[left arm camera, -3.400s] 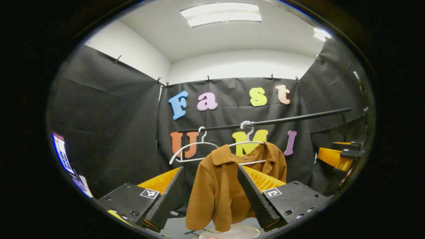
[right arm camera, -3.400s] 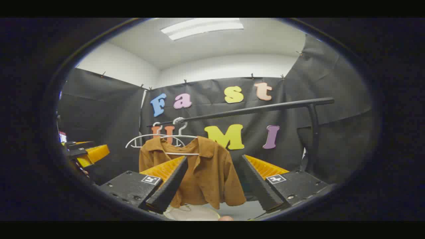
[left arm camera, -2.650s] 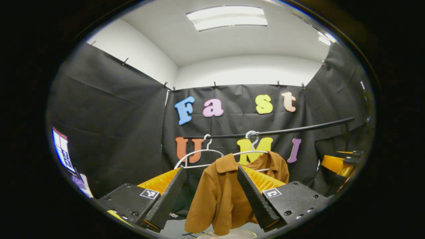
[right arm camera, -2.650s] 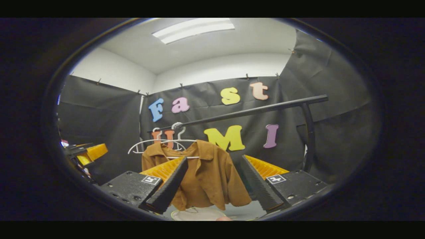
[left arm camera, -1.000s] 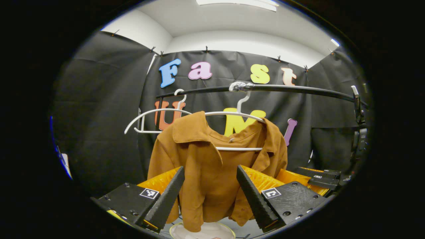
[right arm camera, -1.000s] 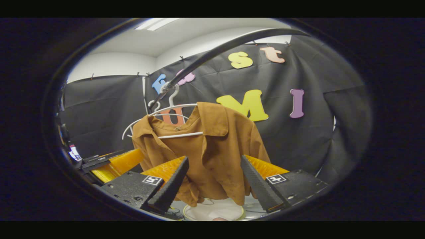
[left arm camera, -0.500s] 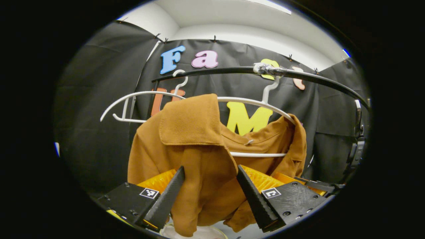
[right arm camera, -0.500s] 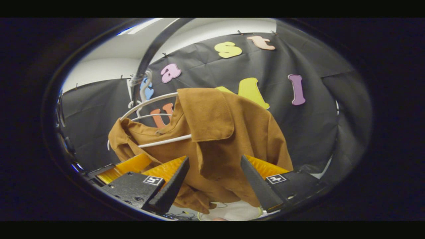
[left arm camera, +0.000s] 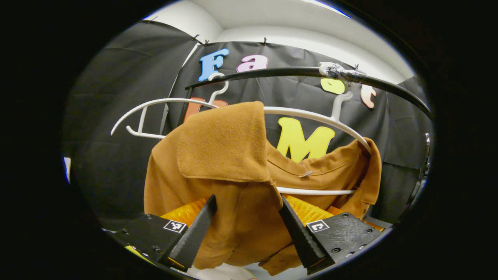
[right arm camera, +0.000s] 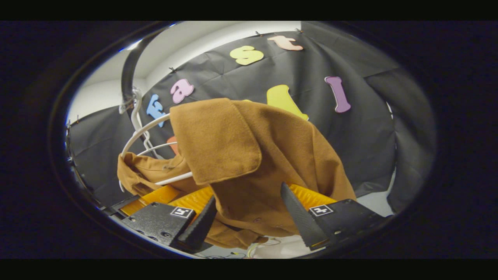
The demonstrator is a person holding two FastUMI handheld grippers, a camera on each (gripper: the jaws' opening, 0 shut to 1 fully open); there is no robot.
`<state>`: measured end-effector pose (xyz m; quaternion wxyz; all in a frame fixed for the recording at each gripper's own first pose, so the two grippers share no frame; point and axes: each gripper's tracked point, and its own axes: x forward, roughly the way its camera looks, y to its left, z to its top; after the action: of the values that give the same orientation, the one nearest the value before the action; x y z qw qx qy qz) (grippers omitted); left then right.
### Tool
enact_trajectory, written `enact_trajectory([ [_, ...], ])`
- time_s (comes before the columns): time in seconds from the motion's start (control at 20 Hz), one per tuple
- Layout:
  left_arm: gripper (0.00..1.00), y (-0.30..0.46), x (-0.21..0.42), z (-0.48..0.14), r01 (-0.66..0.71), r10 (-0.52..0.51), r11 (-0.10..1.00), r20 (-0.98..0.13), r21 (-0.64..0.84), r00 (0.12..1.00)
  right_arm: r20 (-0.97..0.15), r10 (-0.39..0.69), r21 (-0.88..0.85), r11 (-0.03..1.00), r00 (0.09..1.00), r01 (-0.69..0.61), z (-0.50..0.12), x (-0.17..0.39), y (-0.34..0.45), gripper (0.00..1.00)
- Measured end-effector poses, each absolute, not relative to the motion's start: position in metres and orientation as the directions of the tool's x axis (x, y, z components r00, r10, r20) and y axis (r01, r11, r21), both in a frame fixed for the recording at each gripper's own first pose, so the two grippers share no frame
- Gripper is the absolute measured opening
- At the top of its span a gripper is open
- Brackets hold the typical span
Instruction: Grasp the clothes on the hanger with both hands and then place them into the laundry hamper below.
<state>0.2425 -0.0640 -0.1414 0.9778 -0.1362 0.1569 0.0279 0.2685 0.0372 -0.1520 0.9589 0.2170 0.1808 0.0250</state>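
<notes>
Left gripper view: the left gripper gapes, fingers apart astride the brown shirt draped at twelve o'clock on the white hanger; closing now may pinch the hanger bar too. Right gripper view: the right gripper also gapes under the shirt's collar at eleven o'clock; an uneven tug could snag the hook on the rail.
</notes>
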Motion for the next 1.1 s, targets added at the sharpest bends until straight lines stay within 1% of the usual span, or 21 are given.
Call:
enact_trajectory([
  [0.05, 1.0, -0.065, 0.243, -0.142, -0.102, 0.018, 0.963, -0.316, -0.249, 0.949, -0.334, 0.127, 0.43, 0.902, 0.934, 0.031, -0.151, 0.271, 0.036, 0.9],
  [0.1, 0.96, -0.066, 0.246, -0.142, -0.112, 0.03, 0.964, -0.319, -0.242, 0.947, -0.335, 0.127, 0.432, 0.901, 0.934, 0.033, -0.151, 0.273, 0.033, 0.85],
  [0.2, 0.99, -0.065, 0.252, -0.145, -0.131, 0.051, 0.964, -0.327, -0.23, 0.944, -0.334, 0.12, 0.437, 0.899, 0.935, 0.041, -0.153, 0.274, 0.032, 0.85],
  [0.25, 1.0, -0.063, 0.254, -0.146, -0.142, 0.06, 0.962, -0.33, -0.232, 0.942, -0.33, 0.119, 0.443, 0.896, 0.936, 0.042, -0.152, 0.275, 0.03, 0.81],
  [0.3, 1.0, -0.064, 0.255, -0.145, -0.143, 0.056, 0.959, -0.333, -0.246, 0.941, -0.327, 0.116, 0.447, 0.893, 0.938, 0.045, -0.151, 0.275, 0.027, 0.75],
  [0.35, 1.0, -0.064, 0.256, -0.144, -0.144, 0.053, 0.956, -0.331, -0.256, 0.942, -0.317, 0.112, 0.454, 0.89, 0.942, 0.047, -0.15, 0.276, 0.023, 0.74],
  [0.4, 0.84, -0.059, 0.256, -0.144, -0.155, 0.063, 0.954, -0.333, -0.256, 0.941, -0.307, 0.104, 0.459, 0.887, 0.946, 0.051, -0.149, 0.276, 0.018, 0.66],
  [0.45, 0.74, -0.056, 0.256, -0.146, -0.158, 0.065, 0.953, -0.338, -0.258, 0.939, -0.296, 0.096, 0.462, 0.885, 0.95, 0.055, -0.146, 0.276, 0.013, 0.61],
  [0.5, 0.63, -0.054, 0.254, -0.147, -0.16, 0.064, 0.953, -0.343, -0.257, 0.937, -0.284, 0.091, 0.465, 0.883, 0.955, 0.054, -0.145, 0.276, 0.01, 0.51],
  [0.55, 0.52, -0.053, 0.253, -0.148, -0.153, 0.056, 0.954, -0.348, -0.258, 0.936, -0.273, 0.089, 0.465, 0.884, 0.958, 0.05, -0.142, 0.276, 0.007, 0.39],
  [0.6, 0.42, -0.048, 0.251, -0.149, -0.152, 0.055, 0.954, -0.348, -0.258, 0.936, -0.265, 0.087, 0.459, 0.887, 0.96, 0.047, -0.139, 0.275, 0.004, 0.39],
  [0.65, 0.31, -0.044, 0.247, -0.151, -0.159, 0.058, 0.951, -0.352, -0.264, 0.934, -0.255, 0.089, 0.454, 0.89, 0.963, 0.038, -0.138, 0.273, 0.003, 0.26],
  [0.7, 0.2, -0.042, 0.243, -0.15, -0.151, 0.043, 0.946, -0.352, -0.286, 0.935, -0.247, 0.088, 0.448, 0.894, 0.965, 0.033, -0.136, 0.272, -0.001, 0.32],
  [0.75, 0.19, -0.043, 0.24, -0.149, -0.134, 0.02, 0.942, -0.348, -0.306, 0.937, -0.237, 0.09, 0.444, 0.896, 0.967, 0.026, -0.133, 0.271, -0.003, 0.19],
  [0.8, 0.19, -0.045, 0.238, -0.147, -0.107, -0.01, 0.94, -0.341, -0.323, 0.94, -0.232, 0.089, 0.439, 0.898, 0.969, 0.023, -0.133, 0.27, -0.007, 0.22],
  [0.85, 0.12, -0.045, 0.234, -0.145, -0.085, -0.031, 0.941, -0.333, -0.328, 0.943, -0.227, 0.087, 0.438, 0.899, 0.97, 0.021, -0.132, 0.269, -0.011, 0.2],
  [0.9, 0.12, -0.044, 0.23, -0.144, -0.058, -0.056, 0.942, -0.325, -0.33, 0.944, -0.219, 0.079, 0.44, 0.898, 0.973, 0.026, -0.13, 0.266, -0.016, 0.2],
  [0.95, 0.19, -0.044, 0.225, -0.142, -0.035, -0.076, 0.944, -0.317, -0.329, 0.945, -0.21, 0.071, 0.444, 0.896, 0.975, 0.03, -0.127, 0.263, -0.021, 0.18],
  [1.0, 0.11, -0.042, 0.221, -0.138, -0.019, -0.087, 0.945, -0.307, -0.327, 0.948, -0.205, 0.062, 0.442, 0.896, 0.977, 0.037, -0.125, 0.26, -0.024, 0.16],
  [1.05, 0.19, -0.04, 0.218, -0.135, -0.01, -0.094, 0.946, -0.302, -0.325, 0.949, -0.2, 0.052, 0.438, 0.898, 0.978, 0.042, -0.122, 0.258, -0.028, 0.14],
  [1.1, 0.1, -0.035, 0.215, -0.129, -0.014, -0.083, 0.949, -0.295, -0.314, 0.952, -0.199, 0.043, 0.43, 0.902, 0.979, 0.048, -0.12, 0.256, -0.03, 0.13],
])
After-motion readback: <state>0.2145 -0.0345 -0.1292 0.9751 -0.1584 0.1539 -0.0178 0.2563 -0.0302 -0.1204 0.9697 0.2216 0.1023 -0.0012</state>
